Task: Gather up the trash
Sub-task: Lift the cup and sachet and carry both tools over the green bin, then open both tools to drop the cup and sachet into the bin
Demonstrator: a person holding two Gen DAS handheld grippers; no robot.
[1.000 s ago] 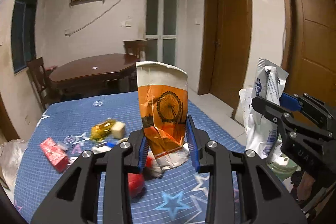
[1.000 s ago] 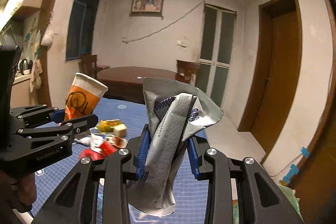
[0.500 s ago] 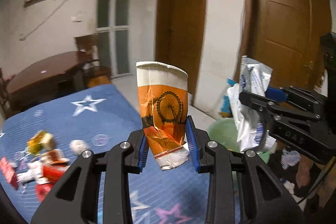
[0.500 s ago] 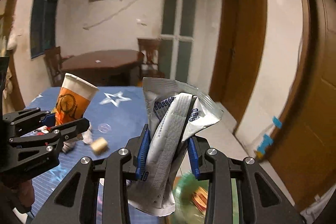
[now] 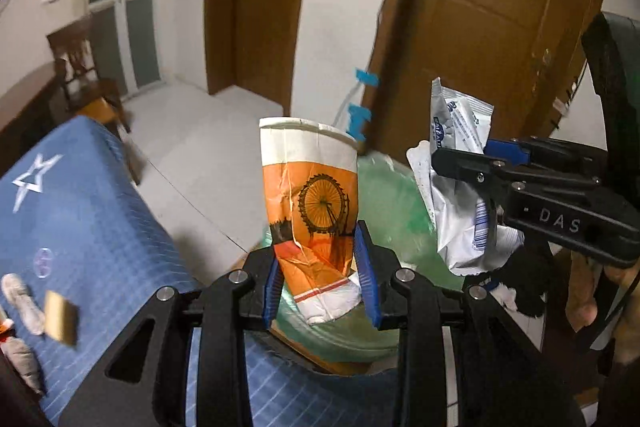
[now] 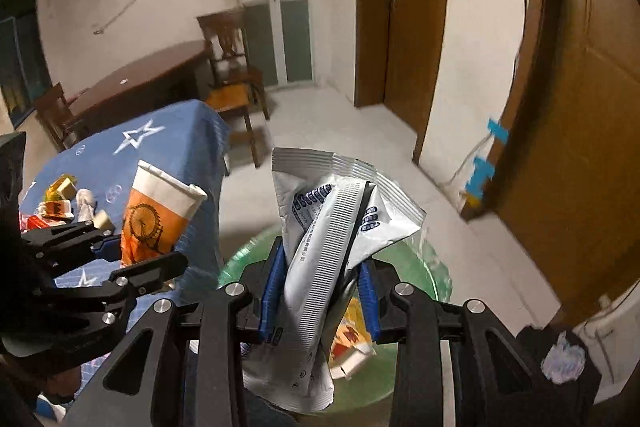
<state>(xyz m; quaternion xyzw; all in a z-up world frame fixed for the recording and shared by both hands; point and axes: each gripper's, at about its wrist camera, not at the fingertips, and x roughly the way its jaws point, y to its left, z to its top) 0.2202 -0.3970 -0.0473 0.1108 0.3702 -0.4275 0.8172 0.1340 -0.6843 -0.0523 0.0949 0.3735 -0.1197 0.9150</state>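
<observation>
My left gripper [image 5: 320,275] is shut on a crumpled orange and white paper cup [image 5: 312,211] with a ferris wheel print, held upright over the edge of a bin lined with a green bag [image 5: 384,211]. My right gripper [image 6: 318,291] is shut on a silver and white foil wrapper [image 6: 320,267], held above the same bin [image 6: 424,267]. The bin holds some orange and white trash [image 6: 352,339]. The cup and left gripper also show in the right wrist view [image 6: 152,219], to the left of the wrapper. The wrapper shows in the left wrist view [image 5: 460,195].
A table with a blue star-patterned cloth [image 6: 168,147] stands left of the bin, with several bits of trash [image 6: 64,203] on it. A wooden chair [image 6: 232,75] and dark round table [image 6: 132,83] stand behind. Brown doors [image 5: 496,27] are close on the right.
Both grippers have swung right, away from the blue table, and tilted down. The green bin has come under both the cup and the wrapper. Both grips are unchanged.
</observation>
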